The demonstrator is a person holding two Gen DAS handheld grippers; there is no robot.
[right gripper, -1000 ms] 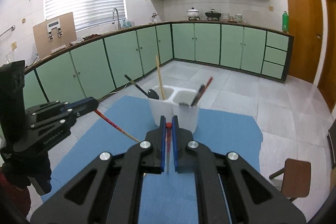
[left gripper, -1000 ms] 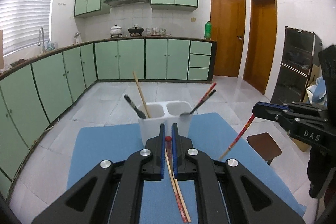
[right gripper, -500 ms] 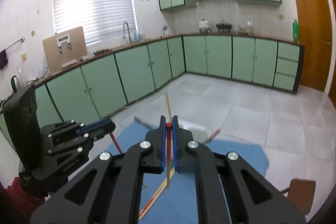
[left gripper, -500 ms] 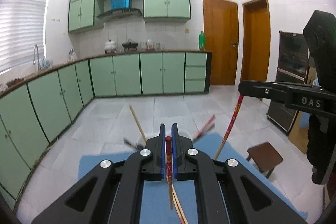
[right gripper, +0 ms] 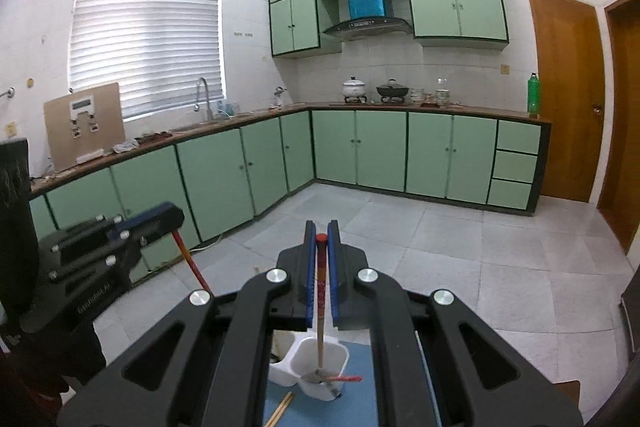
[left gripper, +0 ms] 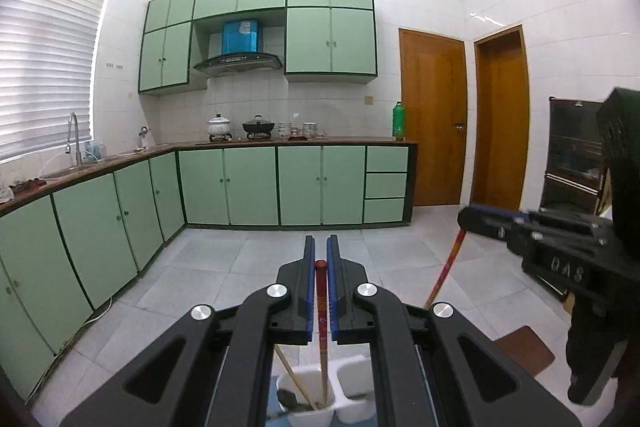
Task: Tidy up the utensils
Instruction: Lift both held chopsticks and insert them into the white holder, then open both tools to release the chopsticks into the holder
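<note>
My left gripper (left gripper: 320, 251) is shut on a red chopstick (left gripper: 321, 311) that hangs down over the left compartment of the white two-compartment holder (left gripper: 352, 409). That compartment holds a wooden chopstick (left gripper: 294, 379) and a dark spoon. My right gripper (right gripper: 321, 231) is shut on a second red chopstick (right gripper: 320, 307), whose lower end hangs over the nearer compartment of the holder (right gripper: 308, 355). A red chopstick (right gripper: 346, 379) leans in that compartment. Each view shows the other gripper from the side, still holding its chopstick (left gripper: 444, 275) (right gripper: 192, 263).
The holder stands on a blue mat (right gripper: 360, 383), where loose wooden chopsticks (right gripper: 282, 405) lie near the front. A brown stool (left gripper: 524, 349) stands on the tiled floor at the right. Green cabinets (left gripper: 248, 183) line the far and left walls.
Both grippers have risen with their red chopsticks. The holder has slid from mid-view to the bottom edge, and the chopsticks now hang above its compartments.
</note>
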